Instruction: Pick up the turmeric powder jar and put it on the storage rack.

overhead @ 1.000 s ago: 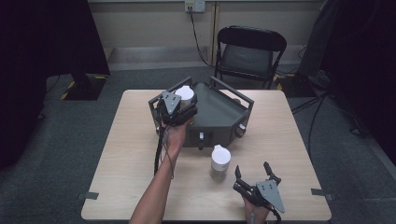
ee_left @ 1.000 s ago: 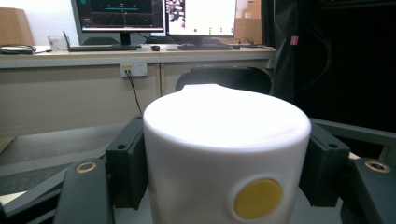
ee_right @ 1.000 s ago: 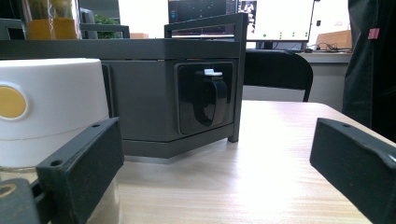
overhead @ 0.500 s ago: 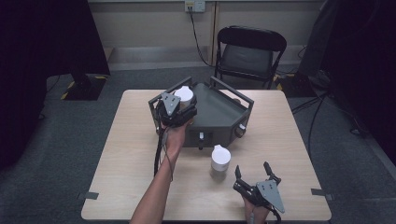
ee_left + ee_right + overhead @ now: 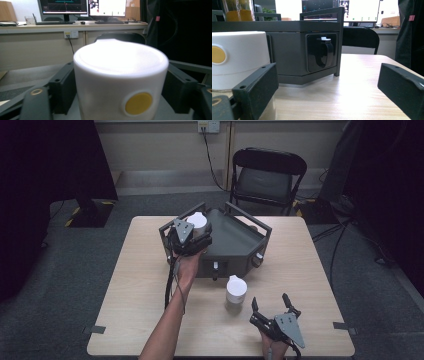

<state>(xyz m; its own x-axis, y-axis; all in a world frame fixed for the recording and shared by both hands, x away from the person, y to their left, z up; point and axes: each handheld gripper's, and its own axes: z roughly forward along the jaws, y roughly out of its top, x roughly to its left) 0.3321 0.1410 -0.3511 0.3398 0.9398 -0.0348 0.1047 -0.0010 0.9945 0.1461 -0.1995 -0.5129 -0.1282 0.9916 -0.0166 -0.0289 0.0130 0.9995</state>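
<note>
Left gripper (image 5: 192,236) sits over the grey rack (image 5: 235,242) at the 12 o'clock part of the counter (image 5: 135,290), jaws pinching a white jar (image 5: 199,222) from both sides. The left gripper view has that jar (image 5: 120,82) dead centre between the two black jaws, its flat white lid facing up, a round yellow dot on the wall toward 5 o'clock of the picture. Dot carries no print. Jar held upright above the rack's left corner; whether its base touches the rack floor cannot be told.

Right gripper (image 5: 272,312) lies low at the 5 o'clock corner of the counter, jaws spread wide, nothing between them. Grey three-cornered plate on top, hand under it at the counter's near edge.

Second white jar (image 5: 236,289) stands on the counter just in front of the rack, at 11 o'clock from the right gripper, apart from its jaws. In the right gripper view this jar (image 5: 239,60) is at the left behind the left jaw, showing the same blank yellow dot and a clear lower body below the white cap.

Rack front has a black latch (image 5: 323,50) with a small white tab. No legible brand or lettering on jars, rack or grippers. Monitors beyond the counter show text too small to read.
</note>
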